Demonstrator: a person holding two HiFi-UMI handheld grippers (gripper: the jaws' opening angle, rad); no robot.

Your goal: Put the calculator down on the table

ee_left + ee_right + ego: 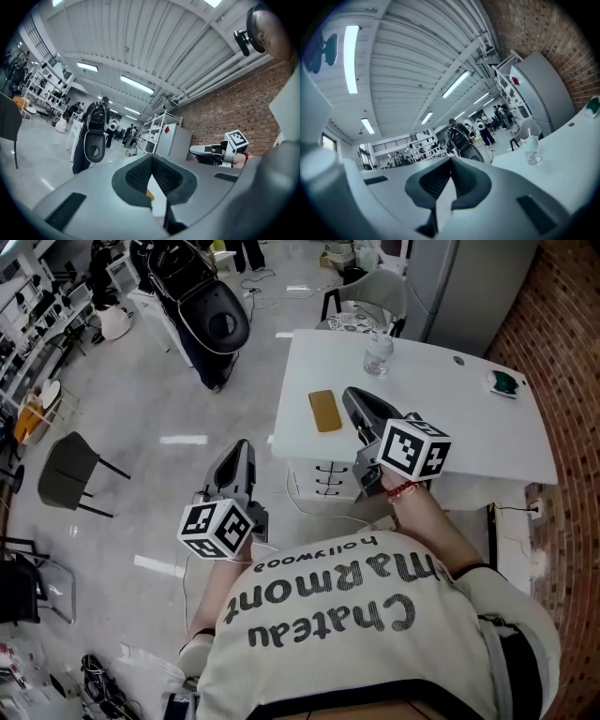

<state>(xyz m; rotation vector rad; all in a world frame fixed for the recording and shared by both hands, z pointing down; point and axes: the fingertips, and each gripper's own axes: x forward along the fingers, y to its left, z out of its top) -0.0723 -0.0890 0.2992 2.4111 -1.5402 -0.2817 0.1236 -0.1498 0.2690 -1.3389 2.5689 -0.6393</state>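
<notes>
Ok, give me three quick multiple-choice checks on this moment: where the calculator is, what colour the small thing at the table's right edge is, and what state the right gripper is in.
1. Where is the calculator?
A. on the floor
B. flat on the white table
C. on a chair

2. What colour is the small thing at the table's right edge?
A. red
B. green
C. yellow

3. How do the fingers of the right gripper stand?
A. wide apart
B. shut on a bottle
C. shut, with nothing between them

Answers:
1 B: the head view shows it lying on the tabletop near the left edge.
2 B: it shows dark green against the white top.
3 C: in the right gripper view the fingertips meet and hold nothing.
</notes>
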